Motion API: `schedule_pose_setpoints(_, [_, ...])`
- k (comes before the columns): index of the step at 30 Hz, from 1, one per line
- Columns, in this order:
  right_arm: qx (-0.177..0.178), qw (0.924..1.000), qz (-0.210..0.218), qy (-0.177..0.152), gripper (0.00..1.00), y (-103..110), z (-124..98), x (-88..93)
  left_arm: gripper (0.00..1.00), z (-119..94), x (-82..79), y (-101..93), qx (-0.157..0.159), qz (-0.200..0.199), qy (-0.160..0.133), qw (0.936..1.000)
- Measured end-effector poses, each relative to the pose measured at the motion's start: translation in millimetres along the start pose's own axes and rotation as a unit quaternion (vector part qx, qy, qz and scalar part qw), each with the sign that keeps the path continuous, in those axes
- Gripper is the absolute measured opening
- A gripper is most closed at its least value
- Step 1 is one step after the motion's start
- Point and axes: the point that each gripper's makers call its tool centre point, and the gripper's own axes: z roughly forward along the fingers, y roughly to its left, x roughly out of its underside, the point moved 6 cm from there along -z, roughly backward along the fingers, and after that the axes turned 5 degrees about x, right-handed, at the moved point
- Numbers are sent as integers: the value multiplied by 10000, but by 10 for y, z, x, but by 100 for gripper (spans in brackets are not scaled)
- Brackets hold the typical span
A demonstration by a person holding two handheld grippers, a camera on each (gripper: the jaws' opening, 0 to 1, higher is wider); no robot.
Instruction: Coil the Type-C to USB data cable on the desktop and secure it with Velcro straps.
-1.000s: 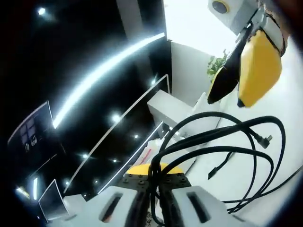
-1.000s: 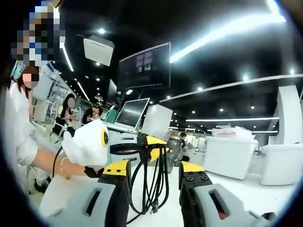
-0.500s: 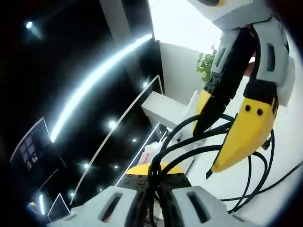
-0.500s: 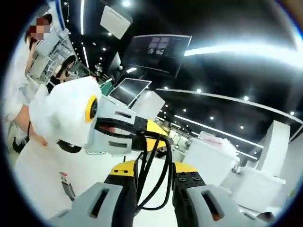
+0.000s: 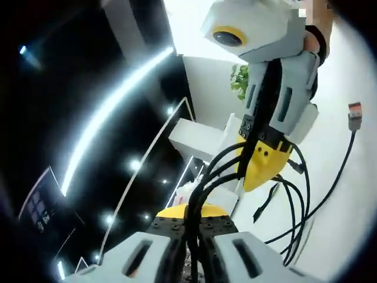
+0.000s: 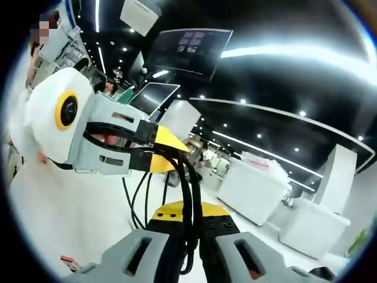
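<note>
Clamped on a bundle of cable (image 5: 203, 194) strands, the left tongs (image 5: 192, 236) are seen with their jaws drawn together around the black loops, and the right tongs (image 6: 189, 233) are likewise pressed shut on the same cable (image 6: 187, 183), so that the coil is held in the air between the two, above the white desk (image 5: 353, 194). To do this step well, it is judged that the strands should be kept gathered and parallel in both grips, and that the loops should be evened out before one pair is let go, since loose turns may spring apart; a strap would then best be wrapped at the pinched part of the bundle. No strap can be made out. In the left gripper view, loops are shown hanging past the right tongs (image 5: 262, 162) toward the desk, with a free end carrying a red-tipped plug (image 5: 354, 115) raised over the desk's far side, and a small connector (image 5: 259, 213) dangling lower. In the right gripper view, the left tongs (image 6: 168, 150) are seen from the side, gripping the strands just above, with a red plug (image 6: 69, 261) lying low over the desk's near edge.
</note>
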Motion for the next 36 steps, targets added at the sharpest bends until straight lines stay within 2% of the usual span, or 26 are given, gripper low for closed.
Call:
schedule_pose_setpoints(2, [-141,9999,39,2,5,-40,-19,-4,7,9,-4,-7,12,-33,-94,9999])
schedule_pose_setpoints(6, [-388,9992,47,-121,4,-130,-79,-27,9,34,17,-23,107,-538,-391,9977])
schedule_pose_setpoints(10, [-693,9970,-214,-262,4,-181,-146,-50,17,16,-9,2,361,-1319,-750,9878])
schedule_pose_setpoints(12, [-813,9959,-211,-327,4,-203,-182,-60,19,16,-12,2,586,-1645,-864,9808])
schedule_pose_setpoints(16, [-1428,9877,-214,-601,4,-140,-273,-123,19,12,-35,-50,1318,-2587,-1203,9493])
schedule_pose_setpoints(17, [-1456,9873,-218,-603,4,-142,-292,-133,19,5,-40,-56,1422,-2712,-1269,9435])
schedule_pose_setpoints(18, [-1461,9870,-230,-625,4,-132,-311,-147,16,-5,-44,-52,1444,-2746,-1313,9415])
schedule_pose_setpoints(19, [-1468,9869,-229,-626,4,-130,-311,-148,14,-17,-55,-44,1406,-2643,-1336,9447])
schedule_pose_setpoints(21, [-1501,9867,-193,-586,4,-113,-312,-139,10,-15,-54,-66,1465,-2211,-1239,9562])
schedule_pose_setpoints(22, [-1484,9873,-138,-553,4,-113,-306,-130,8,-2,-46,-74,1444,-1759,-1121,9673])
schedule_pose_setpoints(23, [-1440,9882,-30,-523,5,-116,-294,-117,7,13,-35,-82,1374,-1638,-1007,9717])
schedule_pose_setpoints(25, [-1275,9905,148,-501,7,-140,-248,-86,6,41,-13,-83,1433,-1860,-1004,9668])
schedule_pose_setpoints(27, [-1199,9893,635,-534,11,-143,-205,-65,6,71,71,-71,1405,-2111,-773,9642])
schedule_pose_setpoints(28, [-1221,9845,1116,-581,14,-158,-182,-69,5,91,106,-61,1391,-2202,-726,9628])
schedule_pose_setpoints(29, [-1223,9809,1391,-596,17,-178,-174,-72,5,113,151,-54,1355,-2334,-640,9608])
schedule_pose_setpoints(30, [-1172,9735,1845,-670,19,-253,-165,-88,5,123,188,-45,1304,-2379,-556,9609])
schedule_pose_setpoints(31, [-1151,9718,1944,-677,22,-276,-163,-87,5,130,239,-26,1218,-2431,-458,9612])
schedule_pose_setpoints(32, [-979,9657,2296,-720,23,-411,-155,-83,5,137,290,-5,1145,-2459,-382,9618])
schedule_pose_setpoints(34, [-629,9586,2680,-728,20,-621,-158,-5,5,138,407,38,957,-2511,-111,9631])
schedule_pose_setpoints(35, [-350,9577,2783,-634,18,-743,-145,78,5,139,458,64,867,-2447,-12,9657])
schedule_pose_setpoints(36, [-175,9639,2621,-439,17,-831,-128,186,5,136,512,97,755,-2407,114,9676])
